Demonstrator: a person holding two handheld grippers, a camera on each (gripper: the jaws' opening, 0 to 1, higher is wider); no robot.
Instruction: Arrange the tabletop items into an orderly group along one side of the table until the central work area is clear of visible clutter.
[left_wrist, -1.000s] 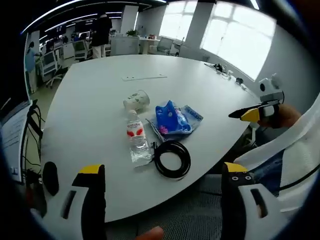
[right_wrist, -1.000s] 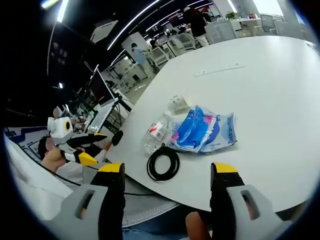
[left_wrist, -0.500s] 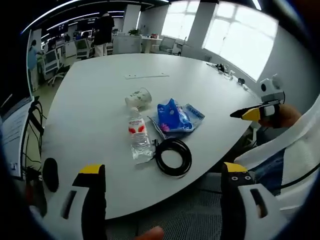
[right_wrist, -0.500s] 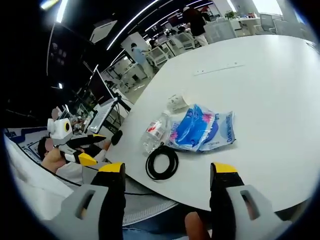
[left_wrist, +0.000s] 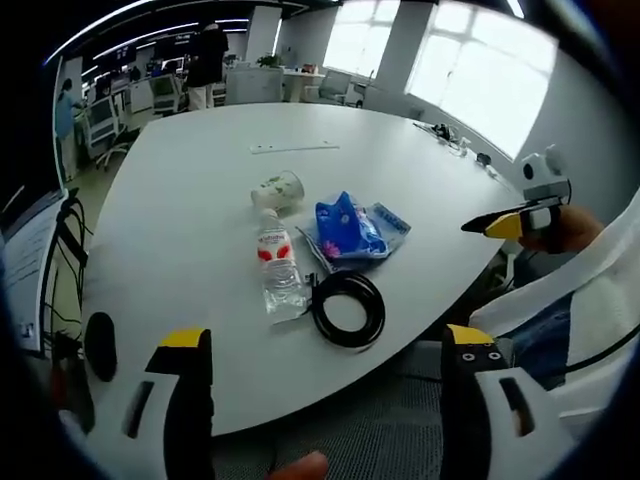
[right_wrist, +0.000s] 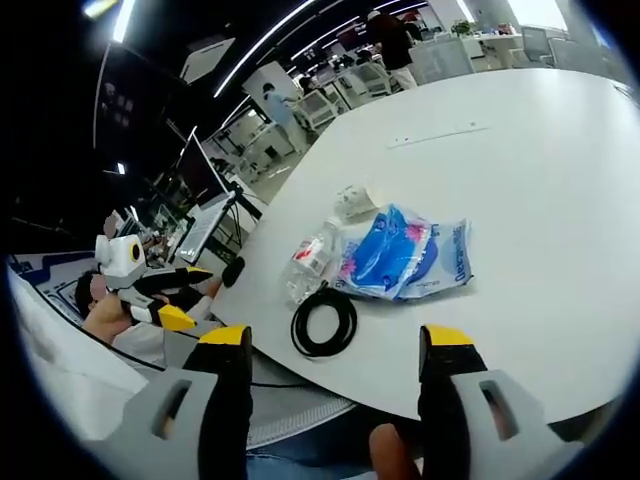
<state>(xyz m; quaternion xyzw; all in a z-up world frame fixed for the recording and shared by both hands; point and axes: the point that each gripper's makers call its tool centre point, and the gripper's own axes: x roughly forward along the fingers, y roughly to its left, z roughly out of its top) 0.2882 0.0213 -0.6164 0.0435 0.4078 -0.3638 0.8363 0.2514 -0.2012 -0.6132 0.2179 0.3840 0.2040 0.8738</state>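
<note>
Wide-open jaws on both the left gripper (left_wrist: 320, 350) and right gripper (right_wrist: 338, 345) edge slightly nearer the untouched bottle (left_wrist: 278, 273), cable (left_wrist: 348, 310), blue pack (left_wrist: 345, 230) and cup (left_wrist: 276, 189) clustered mid-table (left_wrist: 180, 200); tidying not yet begun.

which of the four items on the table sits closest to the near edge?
The coiled black cable, a flat ring next to the clear plastic bottle. The blue plastic packet and tipped paper cup lie farther in.

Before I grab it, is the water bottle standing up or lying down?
Lying down: the water bottle rests on its side on the table, beside the black cable coil.
</note>
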